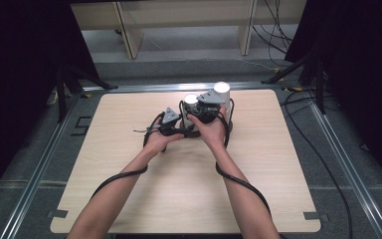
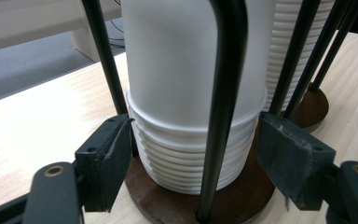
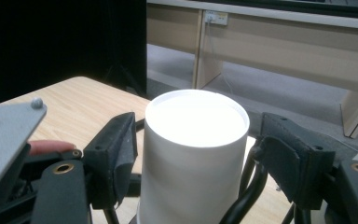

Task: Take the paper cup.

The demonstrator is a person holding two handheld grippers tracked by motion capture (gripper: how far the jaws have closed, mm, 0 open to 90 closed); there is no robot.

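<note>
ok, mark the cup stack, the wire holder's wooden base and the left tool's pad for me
cup stack [image 2: 186,154], left gripper view, on the ribbed rims low on the stack
wooden base [image 2: 242,198], left gripper view, on its bare brown top right of the front rod
left tool's pad [image 2: 109,161], left gripper view, on the left pad's face

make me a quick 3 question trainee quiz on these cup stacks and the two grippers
1. True or false: the white cup stacks stand upside down in a wire holder on a brown base.
2. Which gripper sits at the top of a stack? A. left gripper B. right gripper
3. What are the left gripper's jaws straddling?

Key
1. True
2. B
3. The stacked rims low on the near stack, with a holder rod in front; pad contact cannot be judged.
</note>
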